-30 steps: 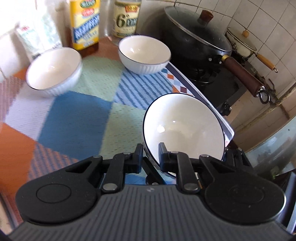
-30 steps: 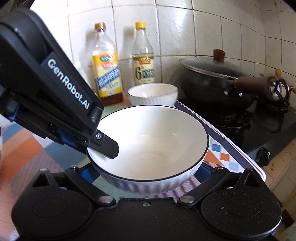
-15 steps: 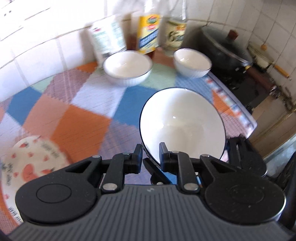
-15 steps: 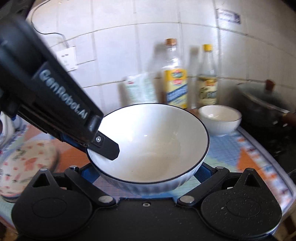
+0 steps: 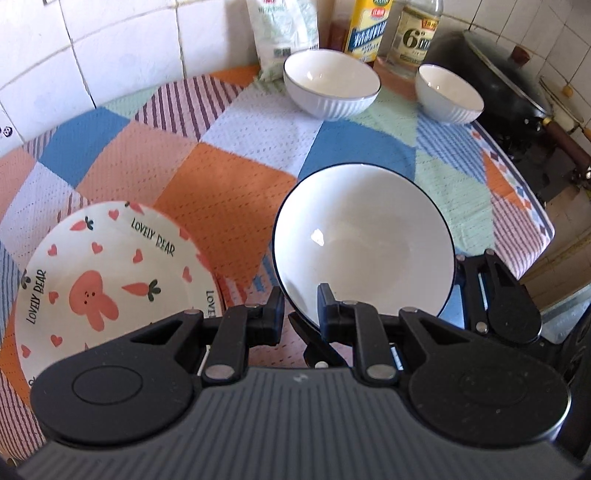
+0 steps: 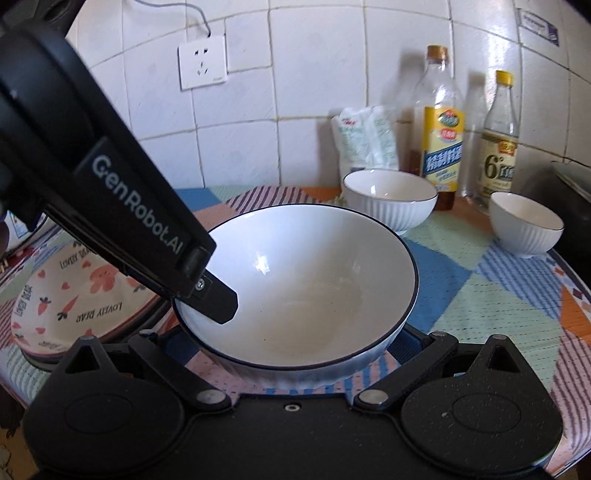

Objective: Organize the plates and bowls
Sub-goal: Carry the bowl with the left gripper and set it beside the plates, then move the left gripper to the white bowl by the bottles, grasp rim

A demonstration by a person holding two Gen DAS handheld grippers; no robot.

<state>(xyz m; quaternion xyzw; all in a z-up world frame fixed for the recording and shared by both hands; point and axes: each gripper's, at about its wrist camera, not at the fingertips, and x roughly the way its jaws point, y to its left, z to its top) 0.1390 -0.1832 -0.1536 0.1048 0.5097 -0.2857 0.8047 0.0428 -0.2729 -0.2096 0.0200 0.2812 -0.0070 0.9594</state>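
Note:
A large white bowl with a dark rim (image 5: 364, 243) (image 6: 303, 291) hangs above the patchwork cloth. My left gripper (image 5: 301, 308) is shut on its near rim; its finger (image 6: 218, 299) reaches inside the bowl in the right wrist view. My right gripper (image 6: 295, 369) cradles the bowl from beneath, its fingers spread around the base, tips hidden. A bunny-print plate (image 5: 107, 280) (image 6: 74, 295) lies to the left. Two smaller white bowls (image 5: 330, 83) (image 5: 448, 92) stand at the back.
A white bag (image 5: 284, 33), an oil bottle (image 6: 441, 125) and a vinegar bottle (image 6: 498, 140) stand against the tiled wall. A black lidded wok (image 5: 491, 70) sits on the stove at right. The cloth's right edge (image 5: 535, 221) drops off.
Both grippers have swung left with the large bowl. The plate has come into view, and the stove and wok have slid to the right edge.

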